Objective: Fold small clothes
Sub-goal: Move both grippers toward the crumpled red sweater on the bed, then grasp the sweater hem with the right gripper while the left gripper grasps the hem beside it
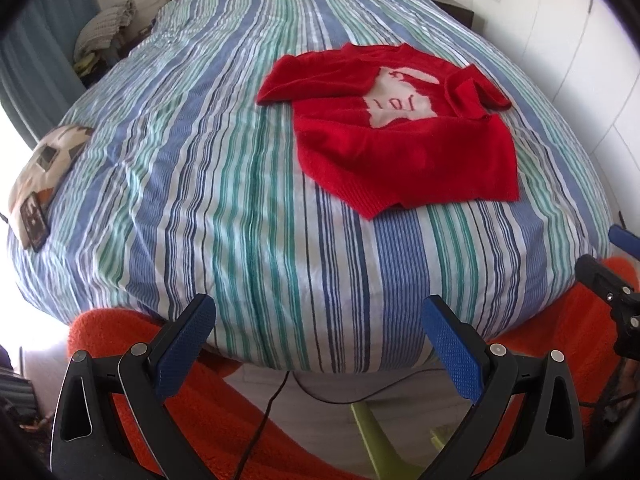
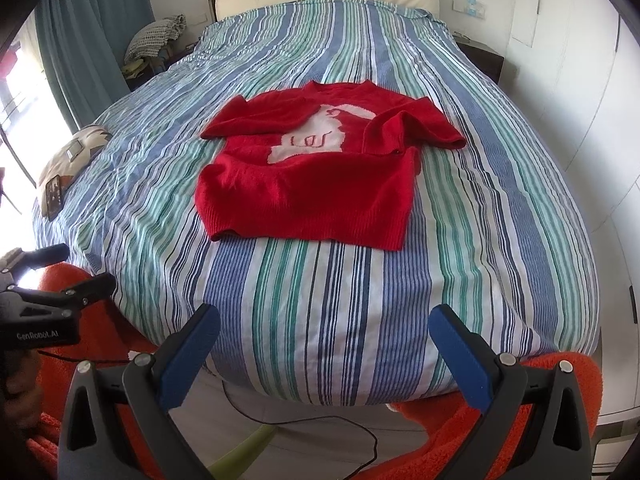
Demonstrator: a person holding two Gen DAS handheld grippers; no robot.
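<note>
Sweater [image 2: 308, 184], red with a white motif, lies on the striped bed [image 2: 360, 300], both sleeves folded across its chest. Left tool [image 1: 318, 314] and right tool [image 2: 324, 322] hover wide open and empty near the bed's foot.

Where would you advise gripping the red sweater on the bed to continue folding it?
Probably the ribbed hem corners of the red sweater, approached from the foot of the bed. That edge lies flat and nearest both open grippers; the sleeves are already folded across the chest.
</note>
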